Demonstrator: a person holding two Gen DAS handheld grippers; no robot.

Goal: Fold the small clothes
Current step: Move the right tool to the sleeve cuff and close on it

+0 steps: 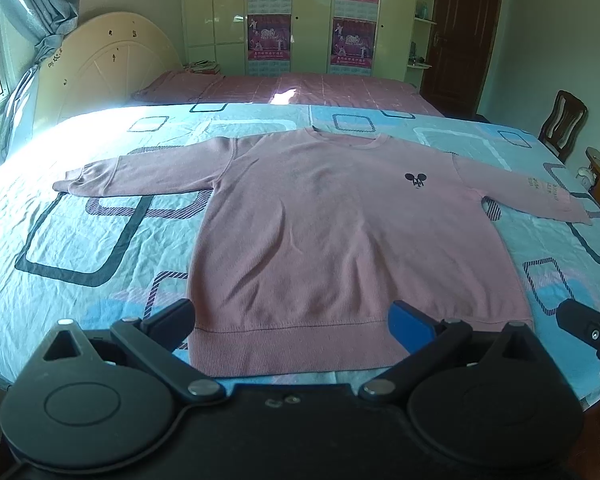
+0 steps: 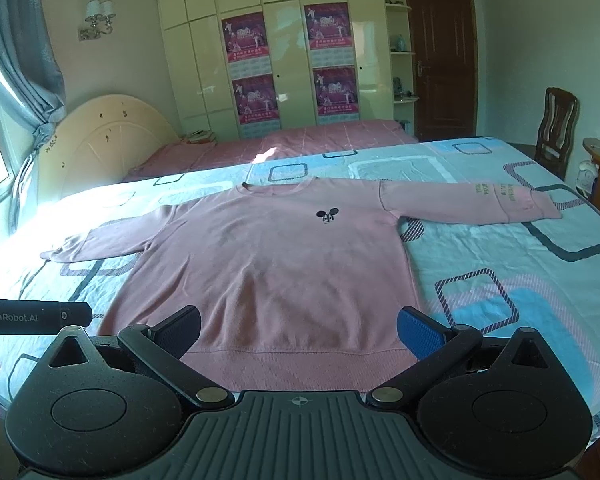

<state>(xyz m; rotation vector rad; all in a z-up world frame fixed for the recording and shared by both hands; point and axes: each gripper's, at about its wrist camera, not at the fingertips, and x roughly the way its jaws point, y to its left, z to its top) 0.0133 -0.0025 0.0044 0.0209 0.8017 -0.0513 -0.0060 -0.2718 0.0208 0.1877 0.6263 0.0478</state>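
Observation:
A small pink sweatshirt (image 1: 340, 240) (image 2: 272, 272) lies flat and face up on the bed, both sleeves spread out sideways, a black mouse logo (image 1: 416, 181) on its chest. Its ribbed hem is the nearest edge. My left gripper (image 1: 294, 322) hovers open over the hem, nothing between its fingers. My right gripper (image 2: 300, 330) is also open above the hem, a little further right. In the left wrist view the right gripper (image 1: 592, 334) shows at the right edge; the left gripper's body (image 2: 36, 316) shows at the left edge of the right wrist view.
The bed has a light blue sheet (image 1: 80, 240) with square patterns. Behind it stands a second bed with a pink cover (image 1: 300, 88), a cream headboard (image 1: 108, 60) and a wardrobe (image 1: 300, 12). A wooden chair (image 2: 556, 128) and a door (image 2: 444, 52) are at the right.

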